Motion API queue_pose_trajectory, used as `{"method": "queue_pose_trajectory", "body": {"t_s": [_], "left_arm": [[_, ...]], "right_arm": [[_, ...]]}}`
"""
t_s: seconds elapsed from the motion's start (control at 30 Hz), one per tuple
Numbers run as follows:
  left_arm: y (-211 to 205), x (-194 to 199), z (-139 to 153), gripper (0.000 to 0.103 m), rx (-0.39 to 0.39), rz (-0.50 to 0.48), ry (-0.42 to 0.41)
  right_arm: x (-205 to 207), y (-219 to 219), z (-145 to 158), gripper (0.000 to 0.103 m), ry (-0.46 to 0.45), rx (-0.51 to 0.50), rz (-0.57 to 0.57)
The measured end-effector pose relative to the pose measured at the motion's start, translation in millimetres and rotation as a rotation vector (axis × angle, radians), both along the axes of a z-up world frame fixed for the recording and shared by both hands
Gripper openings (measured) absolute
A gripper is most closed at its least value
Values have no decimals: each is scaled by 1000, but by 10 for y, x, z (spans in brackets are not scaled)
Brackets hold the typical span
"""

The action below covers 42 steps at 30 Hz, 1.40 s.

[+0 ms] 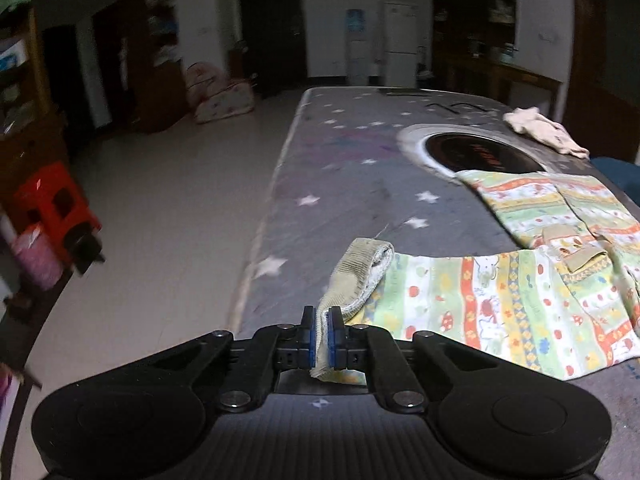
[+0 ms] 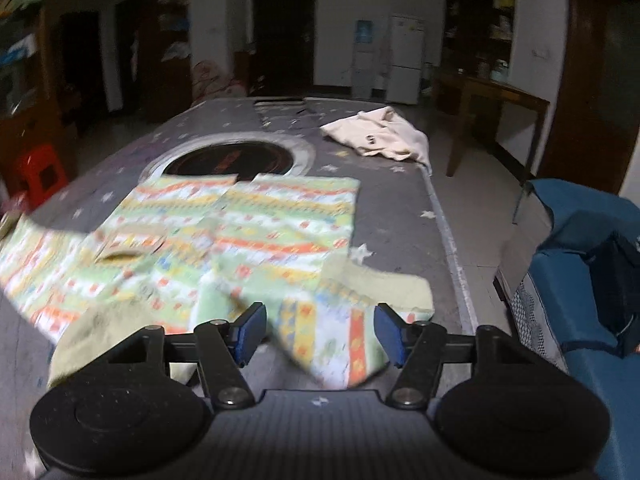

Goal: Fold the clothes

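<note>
A small patterned garment (image 1: 520, 300) with green, yellow and orange stripes lies spread on the grey star-print table (image 1: 340, 152). My left gripper (image 1: 322, 332) is shut on its olive ribbed sleeve cuff (image 1: 360, 268), which is lifted and curled near the table's left edge. In the right wrist view the same garment (image 2: 260, 224) lies flat, blurred. My right gripper (image 2: 320, 332) stands open, its blue pads wide apart, with the other sleeve (image 2: 340, 320) lying between them without being pinched. That sleeve's olive cuff (image 2: 384, 284) rests just beyond the fingers.
A cream garment (image 2: 380, 132) lies crumpled at the far right of the table. A round dark inset (image 2: 236, 160) sits in the tabletop beyond the patterned garment. A blue chair (image 2: 580, 260) stands close on the right, a red stool (image 1: 52, 204) on the floor at the left.
</note>
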State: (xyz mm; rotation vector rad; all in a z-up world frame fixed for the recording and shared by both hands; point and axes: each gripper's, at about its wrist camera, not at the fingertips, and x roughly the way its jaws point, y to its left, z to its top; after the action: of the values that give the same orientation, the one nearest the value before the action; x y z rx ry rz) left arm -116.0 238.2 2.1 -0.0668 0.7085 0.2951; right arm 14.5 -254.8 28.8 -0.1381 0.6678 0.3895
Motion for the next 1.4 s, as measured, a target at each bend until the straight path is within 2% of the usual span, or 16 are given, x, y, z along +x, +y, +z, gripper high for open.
{"method": "queue_pose_trajectory", "body": {"t_s": [0.1, 0.17, 0.23, 0.47, 0.6, 0.67, 0.7, 0.73, 0.93, 1.07, 1.17, 1.37, 1.4], "left_arm": [[71, -72, -35, 6, 4, 44, 9], [118, -92, -40, 6, -7, 66, 10], [161, -97, -40, 6, -17, 80, 9], [198, -86, -60, 6, -19, 82, 23], [210, -98, -62, 7, -22, 87, 28], [221, -96, -69, 7, -24, 91, 33], [226, -92, -75, 7, -26, 93, 36], [232, -88, -81, 7, -28, 95, 39], [238, -90, -99, 8, -32, 98, 43], [243, -87, -103, 8, -32, 95, 40], [247, -84, -107, 8, -32, 93, 38], [258, -77, -109, 9, -34, 91, 37], [259, -79, -111, 9, -33, 91, 37]], "right_arm": [[192, -101, 3, 58, 18, 60, -52], [295, -178, -21, 53, 42, 87, -94], [415, -233, -87, 52, 60, 63, -145], [792, -214, -330, 48, 143, 28, -161], [891, -128, -451, 38, 171, 13, -154], [883, -101, -461, 25, 164, 11, -151], [874, -99, -451, 11, 165, 18, -149], [862, -102, -441, 8, 163, 26, -145], [638, -219, -196, 7, 47, 21, -168], [388, -474, 78, 7, -72, 4, -242], [246, -723, 180, 7, -120, -2, -317], [224, -1090, -85, 10, -51, -37, -442], [240, -1115, -150, 16, -33, -39, -457]]}}
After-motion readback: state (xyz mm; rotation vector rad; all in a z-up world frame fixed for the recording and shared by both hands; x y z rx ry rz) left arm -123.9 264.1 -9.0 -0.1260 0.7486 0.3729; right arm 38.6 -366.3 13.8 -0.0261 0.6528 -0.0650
